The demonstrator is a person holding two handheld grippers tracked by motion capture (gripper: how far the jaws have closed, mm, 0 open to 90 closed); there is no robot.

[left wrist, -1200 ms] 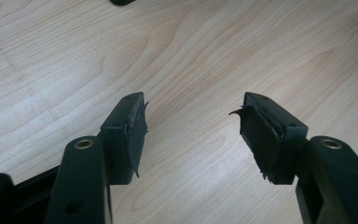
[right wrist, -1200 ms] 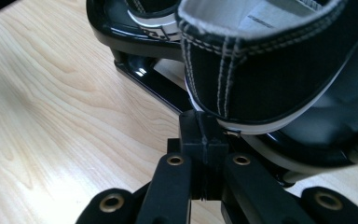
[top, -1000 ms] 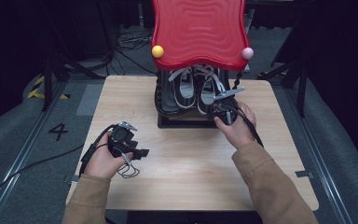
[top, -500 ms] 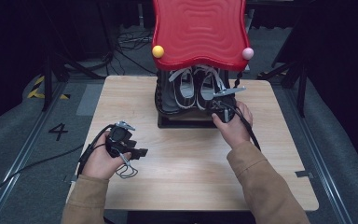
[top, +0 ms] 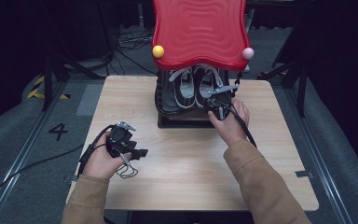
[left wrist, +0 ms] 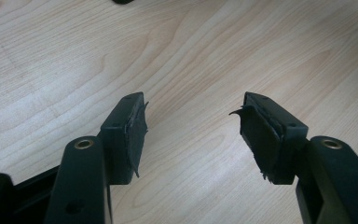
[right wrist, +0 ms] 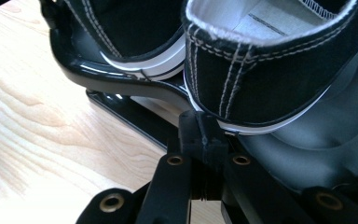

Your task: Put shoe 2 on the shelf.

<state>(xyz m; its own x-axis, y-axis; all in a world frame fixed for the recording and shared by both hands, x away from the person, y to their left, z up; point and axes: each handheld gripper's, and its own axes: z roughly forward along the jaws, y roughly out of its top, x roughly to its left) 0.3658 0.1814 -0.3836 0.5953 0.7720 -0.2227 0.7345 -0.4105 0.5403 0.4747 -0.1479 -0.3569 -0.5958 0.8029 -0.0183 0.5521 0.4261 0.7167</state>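
Just beyond the closed right tool (right wrist: 203,140) sits the right sneaker's (right wrist: 270,79) heel.

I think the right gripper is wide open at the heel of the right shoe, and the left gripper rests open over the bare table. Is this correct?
Not quite: the right gripper is shut, not wide open; the right gripper view shows its jaws pressed together at the heel of the right shoe. The rest holds: the left gripper is open over the bare table.
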